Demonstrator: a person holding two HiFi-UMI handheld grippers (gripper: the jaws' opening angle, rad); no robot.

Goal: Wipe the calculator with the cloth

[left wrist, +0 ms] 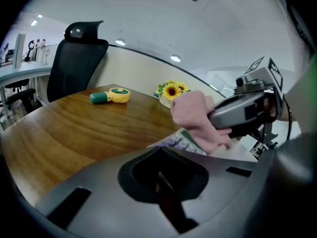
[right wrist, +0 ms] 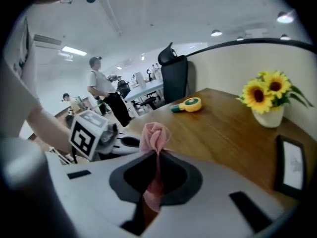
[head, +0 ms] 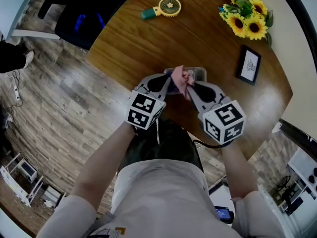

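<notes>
Pinching the soft, limp pink cloth (head: 181,78) in the right gripper (head: 189,87), bunched over the calculator (head: 197,73) at the table (head: 148,43) edge; clamping the left gripper (head: 167,84) on its near side, probably rigid, light, slippery

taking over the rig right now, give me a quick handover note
Left tongs: shut, apparently on the near edge of the calculator, steadying it.
Right tongs: shut on the pink cloth, bunched and pressed against the calculator's top.
Both meet at the near side of the table.
Done: cloth and calculator gripped and in contact.
Left: wipe across the calculator; how much is already wiped cannot be told. Then let go of both.
</notes>
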